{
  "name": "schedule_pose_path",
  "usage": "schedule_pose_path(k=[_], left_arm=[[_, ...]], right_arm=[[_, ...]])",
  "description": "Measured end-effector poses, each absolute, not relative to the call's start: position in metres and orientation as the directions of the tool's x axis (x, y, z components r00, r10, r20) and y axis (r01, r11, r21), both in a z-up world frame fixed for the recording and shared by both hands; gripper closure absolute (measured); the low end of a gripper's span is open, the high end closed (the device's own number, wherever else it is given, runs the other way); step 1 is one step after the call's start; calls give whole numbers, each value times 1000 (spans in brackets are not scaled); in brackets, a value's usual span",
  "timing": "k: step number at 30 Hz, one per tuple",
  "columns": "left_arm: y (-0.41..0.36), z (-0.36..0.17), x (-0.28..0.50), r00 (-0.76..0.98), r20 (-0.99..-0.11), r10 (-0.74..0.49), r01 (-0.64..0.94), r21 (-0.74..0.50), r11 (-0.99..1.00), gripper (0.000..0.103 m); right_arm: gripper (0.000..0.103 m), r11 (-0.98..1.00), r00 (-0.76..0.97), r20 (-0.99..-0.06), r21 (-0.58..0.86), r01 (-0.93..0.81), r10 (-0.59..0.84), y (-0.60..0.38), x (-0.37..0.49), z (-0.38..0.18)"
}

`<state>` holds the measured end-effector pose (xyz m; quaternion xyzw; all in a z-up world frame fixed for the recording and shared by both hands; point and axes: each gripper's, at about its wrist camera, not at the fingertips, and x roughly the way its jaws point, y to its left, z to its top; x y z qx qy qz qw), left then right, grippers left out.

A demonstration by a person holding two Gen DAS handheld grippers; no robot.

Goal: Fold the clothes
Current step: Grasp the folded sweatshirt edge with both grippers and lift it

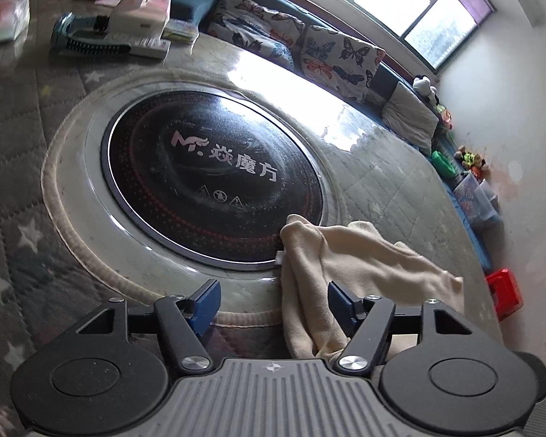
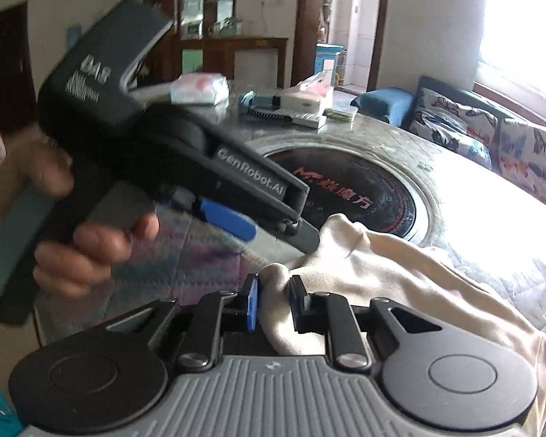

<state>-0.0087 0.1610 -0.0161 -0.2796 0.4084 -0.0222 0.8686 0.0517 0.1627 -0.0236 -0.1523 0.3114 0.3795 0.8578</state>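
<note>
My right gripper (image 2: 273, 300) is pinched tight on a bunched fold of the cream garment (image 2: 400, 291), which trails over the bench (image 2: 491, 196) edge beside the round black cooktop (image 1: 214, 178). My left gripper (image 1: 273, 300) has jaws spread wide, cloth draped against one finger, not clamped.

garment (image 1: 349, 255): soft matt cloth | cooktop (image 1: 214, 182): glossy glass | table cover (image 1: 14, 167): quilted fabric
</note>
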Motion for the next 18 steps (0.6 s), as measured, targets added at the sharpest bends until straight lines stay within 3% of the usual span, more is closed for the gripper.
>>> schedule_pose_path(k=[7,10,14,18], left_arm=[[152,-20,-4,653,-678,-337,-229,-601,766,37],[147,-23,0,651,-669,-360,-234,-628,743,49],[143,-29,2,655,-657,-373,-247,-652,717,76],[141,-32,2,659,-655,-369,-251,-654,714,84]], right_arm=[[88,682,516,-620,41,-731,591,143,51,-11],[88,679,515,-613,47,-733,598,138,47,-8],[88,672,509,-607,56,-738,610,131,42,-5],[86,671,502,-607,71,-738,616,125,39,-9]])
